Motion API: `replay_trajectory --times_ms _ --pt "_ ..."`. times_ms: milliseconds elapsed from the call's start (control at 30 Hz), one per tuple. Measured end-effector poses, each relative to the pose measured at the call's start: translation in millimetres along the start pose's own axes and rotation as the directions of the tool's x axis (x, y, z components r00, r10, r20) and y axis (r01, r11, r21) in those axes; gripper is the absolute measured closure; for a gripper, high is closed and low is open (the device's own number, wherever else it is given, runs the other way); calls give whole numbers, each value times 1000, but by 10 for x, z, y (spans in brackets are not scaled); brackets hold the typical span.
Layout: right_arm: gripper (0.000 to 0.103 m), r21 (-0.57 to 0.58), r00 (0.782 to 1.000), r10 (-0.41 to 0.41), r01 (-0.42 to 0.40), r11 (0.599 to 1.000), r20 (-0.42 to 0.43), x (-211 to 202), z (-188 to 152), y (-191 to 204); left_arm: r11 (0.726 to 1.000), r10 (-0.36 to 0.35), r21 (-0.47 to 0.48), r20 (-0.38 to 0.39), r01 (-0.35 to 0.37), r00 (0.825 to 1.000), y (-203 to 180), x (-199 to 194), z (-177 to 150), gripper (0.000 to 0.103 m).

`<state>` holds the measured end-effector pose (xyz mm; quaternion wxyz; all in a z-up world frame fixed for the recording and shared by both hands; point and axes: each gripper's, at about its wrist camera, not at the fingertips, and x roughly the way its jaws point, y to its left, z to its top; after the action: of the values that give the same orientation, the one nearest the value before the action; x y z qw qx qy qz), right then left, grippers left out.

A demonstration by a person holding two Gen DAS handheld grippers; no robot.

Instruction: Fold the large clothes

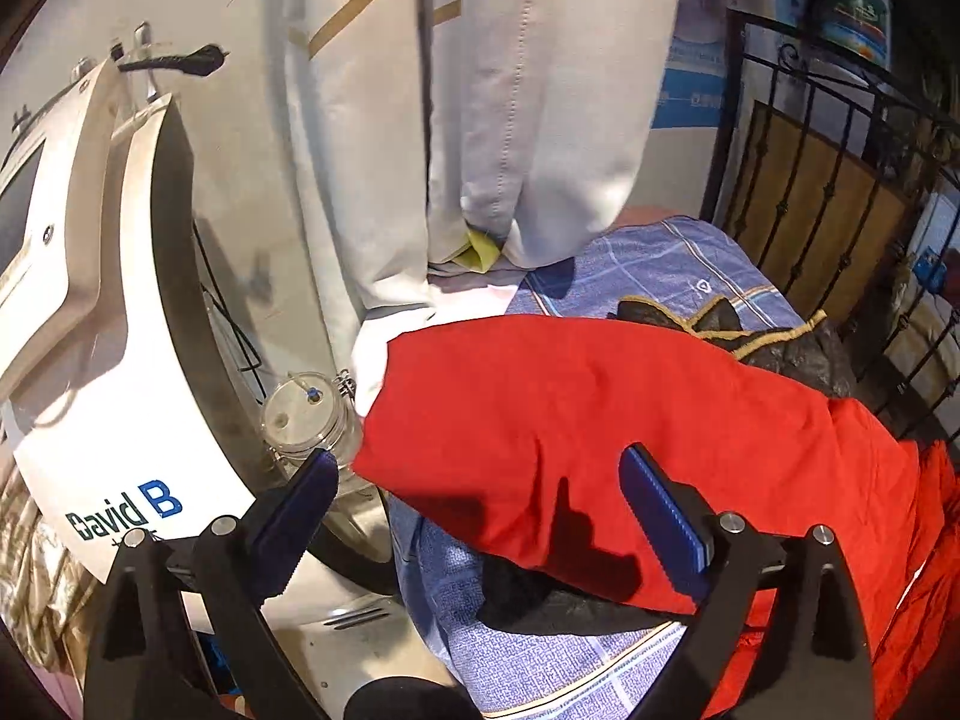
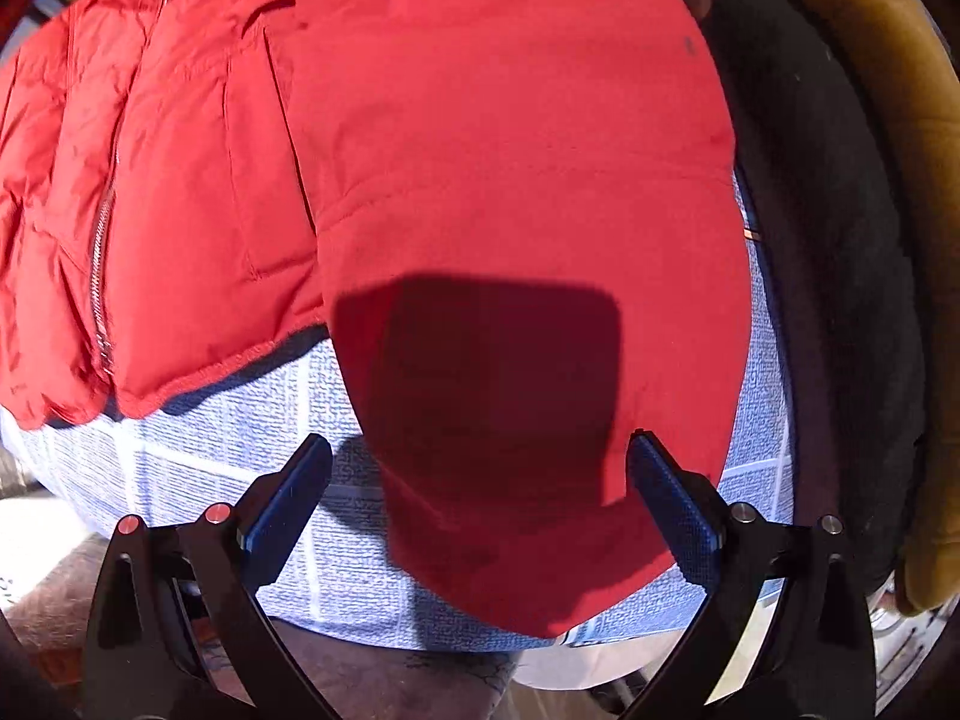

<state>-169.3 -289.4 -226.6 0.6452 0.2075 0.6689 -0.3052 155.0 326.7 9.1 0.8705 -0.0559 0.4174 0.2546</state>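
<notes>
A red padded jacket (image 1: 600, 420) lies on a blue checked cloth (image 1: 660, 258) that covers the table. In the right wrist view the red jacket (image 2: 480, 150) fills most of the picture, with its zip (image 2: 102, 276) at the left and a sleeve folded across the body. My left gripper (image 1: 480, 474) hovers above the jacket's near left edge, its blue pads wide open with nothing between them. My right gripper (image 2: 480, 462) points straight down over the sleeve's rounded end, open and apart from the fabric.
A white machine (image 1: 120, 360) and a glass jar (image 1: 306, 414) stand left of the table. Pale garments (image 1: 480, 90) hang at the back. A dark garment with tan trim (image 1: 750, 336) lies beyond the jacket. A black and tan cushion (image 2: 840, 240) borders the table's right side.
</notes>
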Motion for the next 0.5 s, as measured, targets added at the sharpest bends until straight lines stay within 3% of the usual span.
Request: replay_trajectory --times_ms 133,200,267,333,433,500 --pt "7 -104 994 -110 111 988 19 160 -19 141 991 -105 89 0 105 994 -432 -241 -142 10" --pt "25 -145 986 -160 165 975 50 207 -37 186 978 -158 138 -7 157 987 -682 -343 -240 10" --pt "55 -153 983 -167 176 972 70 203 -37 168 952 -213 225 -4 208 977 -979 -485 -367 10" --pt "74 -109 991 -104 113 988 83 93 3 54 922 -242 312 -1 231 970 -1228 -591 -492 10" --pt "85 22 992 27 -30 999 124 -278 152 -239 878 -297 383 -35 288 954 -1490 -688 -668 10" --pt "86 100 974 100 -122 987 202 -668 314 -491 857 -323 403 -63 320 944 -1604 -701 -763 10"
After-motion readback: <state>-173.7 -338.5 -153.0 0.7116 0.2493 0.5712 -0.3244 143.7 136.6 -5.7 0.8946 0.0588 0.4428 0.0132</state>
